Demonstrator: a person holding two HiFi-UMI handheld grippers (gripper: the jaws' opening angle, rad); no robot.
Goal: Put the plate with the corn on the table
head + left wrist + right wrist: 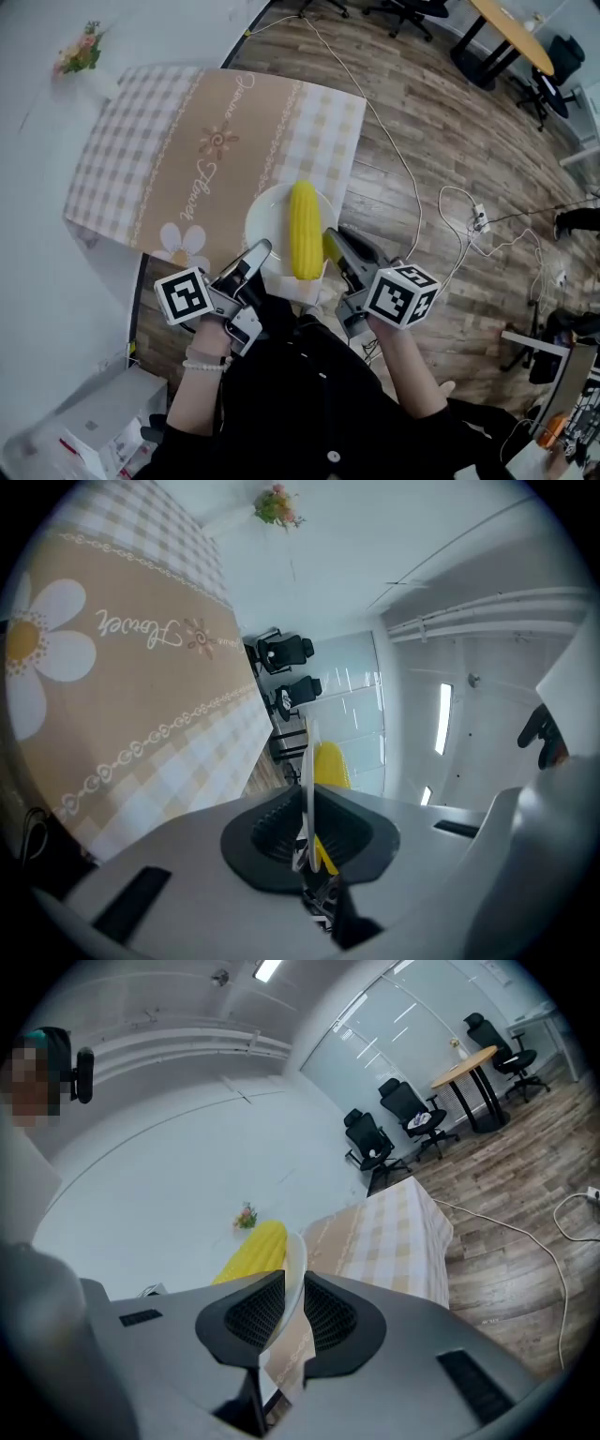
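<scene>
Plate: a white plate [270, 223], held from both sides at its near rim, over the near edge of the counter [141, 159]; whether it rests on the cloth cannot be told.
Corn: one yellow cob [304, 231] lies lengthwise on the plate, to the right of its middle, pointing away from the person.
Left gripper: the left gripper [259, 251] comes in from the near left; its dark ribbed fingers [267, 829] are clamped on the plate's thin rim, which stands edge-on between them with the corn showing beyond it.
Right gripper: the right gripper [332, 240] comes in from the near right; its fingers [246, 1321] are closed on the opposite part of the rim, just beside the cob's near end.
Cloth: a beige and checked tablecloth [216, 122] with white flowers and script covers the counter and hangs over its edge.
Flowers: a small bunch of flowers [79, 52] stands at the far left by the white wall.
Floor: wood-plank floor [441, 131] to the right, with a white cable [389, 141] trailing across it.
Background: office chairs [394, 1119] and a round wooden table [514, 34] stand well apart from the counter.
</scene>
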